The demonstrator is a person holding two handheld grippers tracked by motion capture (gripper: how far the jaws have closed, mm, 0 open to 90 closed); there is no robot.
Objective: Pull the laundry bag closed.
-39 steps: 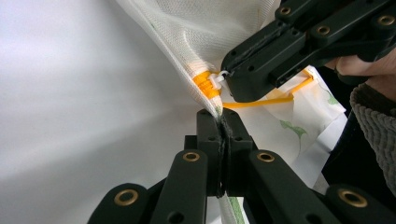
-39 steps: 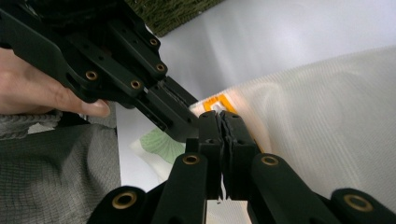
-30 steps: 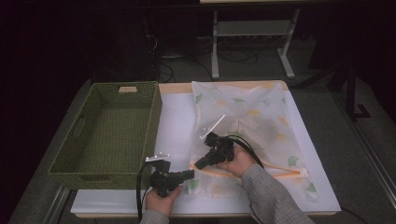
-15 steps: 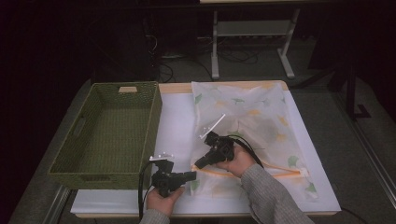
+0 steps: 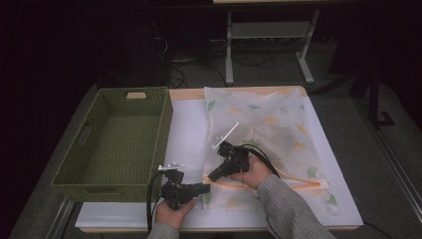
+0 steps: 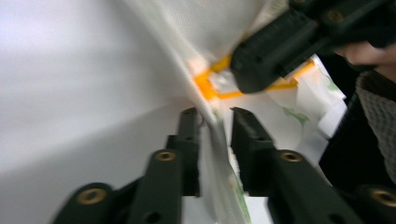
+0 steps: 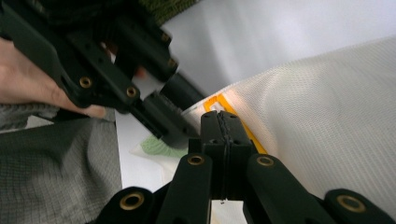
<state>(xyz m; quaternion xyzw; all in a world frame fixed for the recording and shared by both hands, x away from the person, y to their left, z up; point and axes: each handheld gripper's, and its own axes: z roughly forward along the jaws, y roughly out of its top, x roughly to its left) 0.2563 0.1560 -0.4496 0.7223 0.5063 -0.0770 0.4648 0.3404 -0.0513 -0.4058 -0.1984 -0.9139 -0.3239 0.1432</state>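
Right tongs (image 7: 223, 123) are pressed together on the orange zipper (image 7: 236, 116) end of the mesh laundry bag (image 5: 268, 124); no gap shows between the jaws in the right gripper view, so we read that as clamped on the zip pull or tape, can't tell which. Left tongs (image 6: 215, 140) stand apart w/ the bag's edge running between them; they have just been opening, and the pads don't seem to press the fabric now.

From above, left tongs (image 5: 205, 188) sit at approx 6 o'clock on the bench (image 5: 189, 124), right tongs (image 5: 215, 175) just beside at 5 o'clock, both at the bag's near left corner. Bag lies flat over the bench's right half, from 1 to 5 o'clock, leaf print, orange zip along the near edge.

Handling, as we judge it: light, limp, thin mesh; it'll bunch and slide on the smooth white top, snags easily. Best hold is the stiffer zip tape or the corner seam, not the open mesh. One side must anchor the fabric while the other works the pull.

Green woven basket (image 5: 114, 139) stands at 9 o'clock, apart from the bag.
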